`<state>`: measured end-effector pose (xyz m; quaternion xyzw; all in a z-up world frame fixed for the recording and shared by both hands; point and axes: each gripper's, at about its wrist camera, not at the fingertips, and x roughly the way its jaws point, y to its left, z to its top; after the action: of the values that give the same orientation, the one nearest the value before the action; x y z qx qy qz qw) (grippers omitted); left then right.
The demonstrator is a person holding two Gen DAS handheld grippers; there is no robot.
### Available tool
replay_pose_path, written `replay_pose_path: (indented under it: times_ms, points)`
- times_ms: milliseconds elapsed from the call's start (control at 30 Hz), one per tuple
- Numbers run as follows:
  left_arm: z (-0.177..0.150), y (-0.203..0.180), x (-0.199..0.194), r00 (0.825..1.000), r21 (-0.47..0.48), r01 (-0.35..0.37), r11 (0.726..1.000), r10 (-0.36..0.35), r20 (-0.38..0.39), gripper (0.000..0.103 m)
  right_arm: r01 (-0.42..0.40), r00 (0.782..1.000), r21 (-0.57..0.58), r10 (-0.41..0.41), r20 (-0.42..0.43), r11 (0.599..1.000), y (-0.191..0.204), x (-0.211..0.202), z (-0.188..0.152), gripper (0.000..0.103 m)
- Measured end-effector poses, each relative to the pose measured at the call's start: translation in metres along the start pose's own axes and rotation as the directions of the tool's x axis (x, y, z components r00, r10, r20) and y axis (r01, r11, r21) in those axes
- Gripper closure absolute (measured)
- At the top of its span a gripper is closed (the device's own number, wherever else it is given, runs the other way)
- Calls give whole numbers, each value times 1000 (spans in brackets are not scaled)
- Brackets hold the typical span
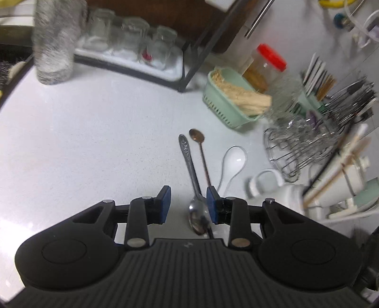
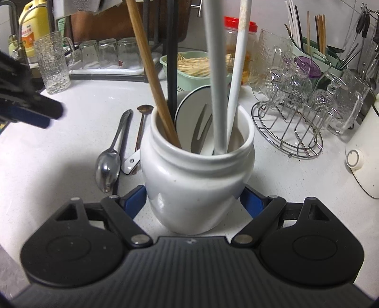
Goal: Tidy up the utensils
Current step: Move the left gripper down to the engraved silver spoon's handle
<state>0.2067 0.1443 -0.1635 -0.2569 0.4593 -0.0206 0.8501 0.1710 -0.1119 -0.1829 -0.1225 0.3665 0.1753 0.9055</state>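
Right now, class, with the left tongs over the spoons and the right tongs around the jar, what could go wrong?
1. The steel spoon and the thin copper-bowled spoon lie crossed, so the left tongs may catch both.
2. The white ceramic jar carries tall handles; a nudge from the right tongs could tip it.

Upturned glasses (image 2: 107, 53), red-lidded jar (image 1: 265, 66)

- White speckled desk (image 1: 83, 123), glare patch at left.
- Dark wood panel (image 1: 165, 14) behind black metal rack frame (image 1: 203, 47).
- White tiled wall (image 2: 343, 14) at right.
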Motion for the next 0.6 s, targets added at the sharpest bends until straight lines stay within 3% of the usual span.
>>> replay_pose_path:
  times_ms: [267, 400, 533, 600]
  points:
    - [21, 2, 64, 996, 19, 16, 1000, -14, -84, 66, 29, 996, 21, -27, -86, 999, 5, 10, -7, 26]
    - [26, -3, 82, 993, 60, -2, 998, 9, -117, 67, 48, 996, 23, -46, -81, 999, 10, 6, -8, 27]
    - [34, -7, 92, 993, 89, -13, 996, 23, -118, 67, 49, 997, 71, -45, -58, 996, 8, -1, -7, 27]
    - [40, -9, 96, 994, 99, -17, 995, 28, -108, 67, 50, 998, 91, -47, -38, 995, 8, -5, -6, 19]
